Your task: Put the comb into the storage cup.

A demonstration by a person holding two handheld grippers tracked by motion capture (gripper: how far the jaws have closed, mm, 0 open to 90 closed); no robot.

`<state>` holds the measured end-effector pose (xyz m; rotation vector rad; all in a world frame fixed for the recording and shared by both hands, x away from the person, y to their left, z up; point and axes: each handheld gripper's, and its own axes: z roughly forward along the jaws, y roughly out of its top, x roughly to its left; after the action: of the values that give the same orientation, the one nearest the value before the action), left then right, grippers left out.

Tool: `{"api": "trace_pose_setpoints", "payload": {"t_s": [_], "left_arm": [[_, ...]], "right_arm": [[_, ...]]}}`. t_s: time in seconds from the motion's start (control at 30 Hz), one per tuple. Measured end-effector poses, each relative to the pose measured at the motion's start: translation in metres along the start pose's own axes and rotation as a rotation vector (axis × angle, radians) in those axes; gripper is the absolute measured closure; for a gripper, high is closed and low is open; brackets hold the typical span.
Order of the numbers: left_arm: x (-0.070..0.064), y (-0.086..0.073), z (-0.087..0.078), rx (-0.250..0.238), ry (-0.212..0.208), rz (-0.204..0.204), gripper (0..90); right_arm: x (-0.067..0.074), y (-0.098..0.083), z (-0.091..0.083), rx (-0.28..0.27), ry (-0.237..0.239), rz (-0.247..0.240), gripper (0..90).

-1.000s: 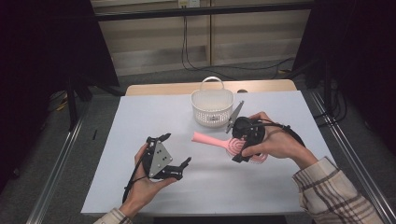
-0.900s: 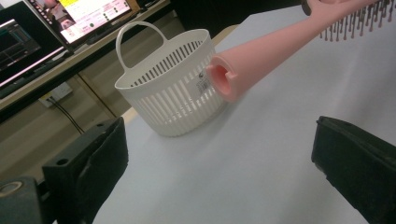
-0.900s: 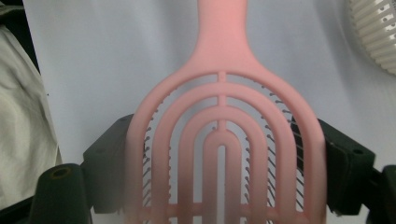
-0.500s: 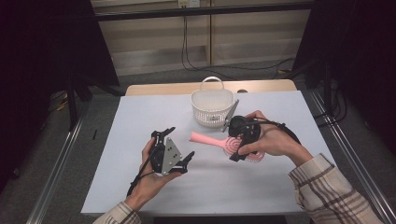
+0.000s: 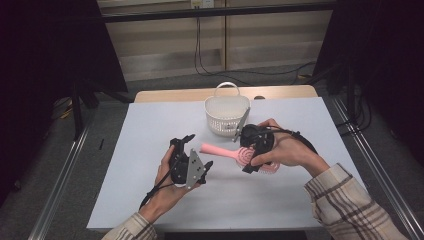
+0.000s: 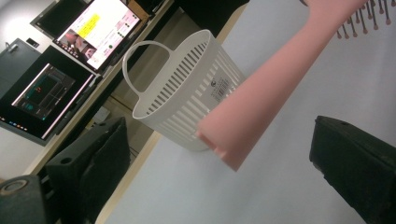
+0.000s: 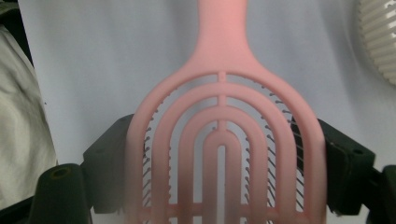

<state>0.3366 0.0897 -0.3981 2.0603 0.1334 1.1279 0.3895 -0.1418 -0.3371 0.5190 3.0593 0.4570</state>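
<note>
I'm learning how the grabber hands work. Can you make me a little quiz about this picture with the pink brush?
1. True or false: the right gripper has its jaws around the head of the pink hairbrush.
2. What stands just behind the brush? A) white basket B) red cup C) blue box
3. Which end of the brush points toward the left gripper?

Key: 1 true. 2 A, the white basket. 3 the handle, between the open jaws, untouched.

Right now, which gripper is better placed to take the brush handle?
Left. The left gripper has open jaws on either side of the handle's free end, not touching it. The right gripper is already clamped across the head of the pink brush, beside the basket.
</note>
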Motion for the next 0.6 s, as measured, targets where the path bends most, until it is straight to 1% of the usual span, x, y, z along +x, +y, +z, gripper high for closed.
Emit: {"api": "trace_pose_setpoints", "payload": {"t_s": [0.03,0.1,0.17,0.23,0.27,0.37,0.4,0.43,0.47,0.53,0.6], "left_arm": [[-0.001,0.0,0.0,0.002,0.003,0.005,5.2],[-0.003,0.001,0.001,0.007,0.012,0.032,5.5],[-0.005,0.001,0.002,0.01,0.02,0.064,5.8],[-0.006,0.002,0.003,0.015,0.035,0.105,7.8],[-0.007,0.003,0.003,0.018,0.039,0.113,8.4],[-0.009,0.006,0.005,0.02,0.04,0.155,9.0],[-0.01,0.007,0.005,0.021,0.038,0.162,9.5],[-0.011,0.008,0.005,0.021,0.042,0.173,10.1],[-0.012,0.008,0.005,0.026,0.047,0.179,10.6],[-0.013,0.01,0.006,0.026,0.057,0.205,11.5],[-0.016,0.012,0.006,0.032,0.072,0.246,12.5]], "right_arm": [[0.001,0.001,0.001,-0.002,0.0,-0.001,19.7],[0.001,0.003,0.002,0.002,0.003,0.0,19.7],[0.001,0.004,0.003,-0.001,0.004,-0.007,19.7],[0.001,0.006,0.004,0.003,0.007,-0.006,19.7],[0.001,0.007,0.005,0.008,0.012,-0.011,19.7],[0.002,0.011,0.008,0.012,0.015,-0.017,19.6],[0.003,0.012,0.009,0.012,0.015,-0.016,19.6],[0.002,0.013,0.01,0.014,0.016,-0.023,19.7],[0.003,0.014,0.01,0.014,0.019,-0.021,19.6],[0.003,0.016,0.011,0.012,0.02,-0.018,19.7],[0.003,0.018,0.011,0.013,0.02,-0.018,19.7]]}}
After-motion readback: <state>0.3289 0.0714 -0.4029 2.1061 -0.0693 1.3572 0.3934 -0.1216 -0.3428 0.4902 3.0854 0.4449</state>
